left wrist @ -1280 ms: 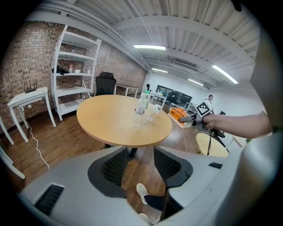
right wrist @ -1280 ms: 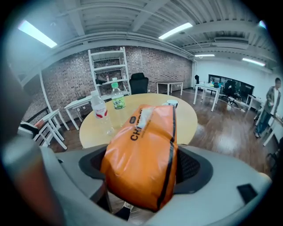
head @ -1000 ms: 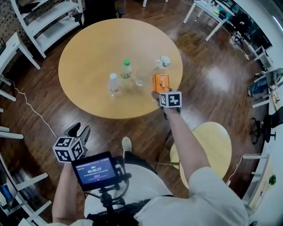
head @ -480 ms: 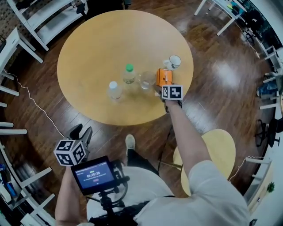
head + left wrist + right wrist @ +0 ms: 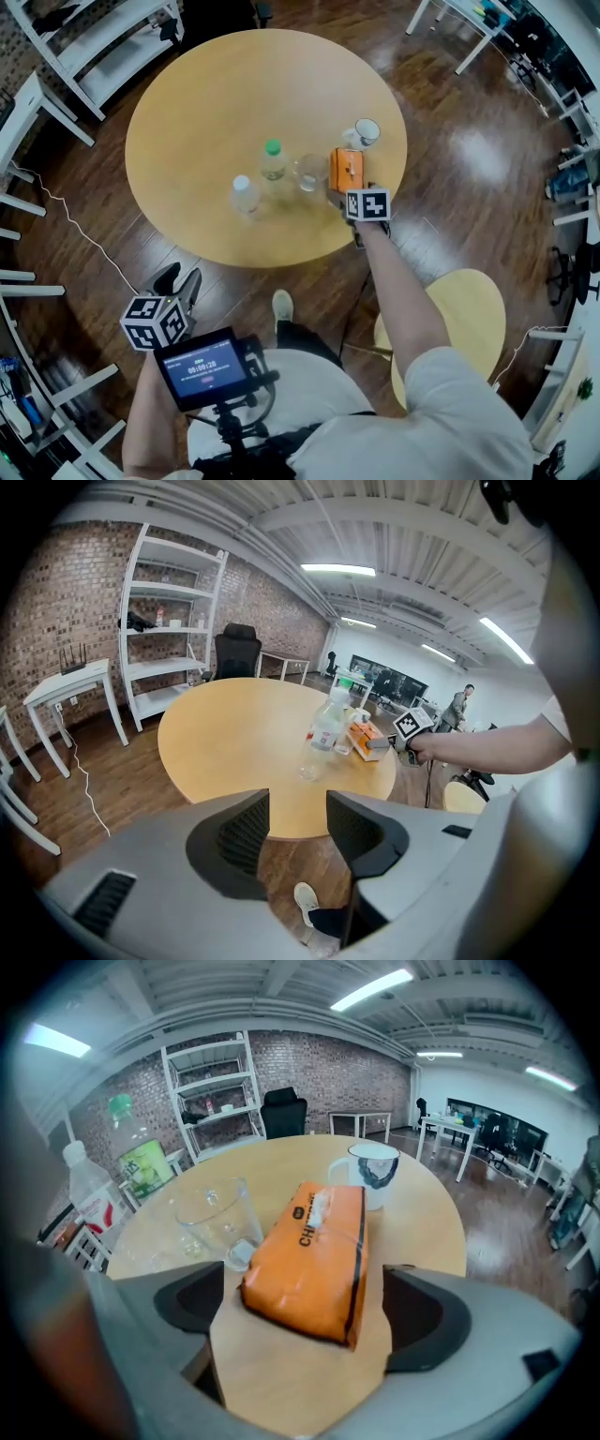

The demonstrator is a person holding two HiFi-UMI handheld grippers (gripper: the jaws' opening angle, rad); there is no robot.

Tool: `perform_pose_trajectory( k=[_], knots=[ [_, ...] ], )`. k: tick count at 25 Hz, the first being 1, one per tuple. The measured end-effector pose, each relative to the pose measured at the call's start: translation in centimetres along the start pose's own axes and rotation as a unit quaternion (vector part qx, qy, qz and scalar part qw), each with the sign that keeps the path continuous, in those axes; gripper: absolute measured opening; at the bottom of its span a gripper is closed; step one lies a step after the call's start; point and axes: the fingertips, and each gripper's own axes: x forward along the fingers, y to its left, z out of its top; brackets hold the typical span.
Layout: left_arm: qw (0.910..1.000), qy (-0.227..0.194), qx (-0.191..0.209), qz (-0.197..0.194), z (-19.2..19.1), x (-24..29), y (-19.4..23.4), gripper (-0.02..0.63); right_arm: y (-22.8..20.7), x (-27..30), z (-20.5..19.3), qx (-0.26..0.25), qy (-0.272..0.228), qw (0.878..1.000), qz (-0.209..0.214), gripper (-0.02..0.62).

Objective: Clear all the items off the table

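Observation:
An orange tissue pack (image 5: 344, 169) (image 5: 309, 1251) lies on the round wooden table (image 5: 206, 94) near its right edge. My right gripper (image 5: 337, 192) (image 5: 300, 1302) straddles the pack's near end. Its jaws are opening, and a gap shows on both sides between the pads and the pack. Left of the pack stand an empty glass (image 5: 309, 172) (image 5: 216, 1218), a green-capped bottle (image 5: 273, 161) and a white-capped bottle (image 5: 243, 195). A white mug (image 5: 364, 133) (image 5: 373, 1174) stands behind the pack. My left gripper (image 5: 178, 281) (image 5: 297, 827) hangs open and empty below the table's near edge.
A round yellow stool (image 5: 459, 319) stands under my right arm. White shelving (image 5: 94, 37) sits at the back left and white desks (image 5: 450, 19) at the back right. A small screen (image 5: 206, 366) is mounted at my chest. A cable (image 5: 66, 230) runs across the floor at the left.
The head view has shifted a little. My right gripper stays at the orange pack, which has not moved on the table. The left gripper hangs in the same place.

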Motion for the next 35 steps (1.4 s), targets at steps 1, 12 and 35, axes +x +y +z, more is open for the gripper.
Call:
perform_pose_trajectory(
  k=[1, 12, 35],
  knots=[
    [1.0000, -0.003, 0.005, -0.004, 0.1, -0.2, -0.1, 0.193, 0.3, -0.9, -0.3, -0.003, -0.006, 1.000, -0.001, 0.538],
    [0.9937, -0.036, 0.070, -0.080, -2.1, -5.8, -4.4, 0.193, 6.6, -19.7, -7.9, -0.026, -0.136, 0.990, -0.026, 0.538],
    [0.9253, 0.002, 0.199, -0.323, -12.9, -11.5, -33.0, 0.193, 1.3, -52.5, -43.0, 0.181, -0.174, 0.942, -0.221, 0.537]
  ],
)
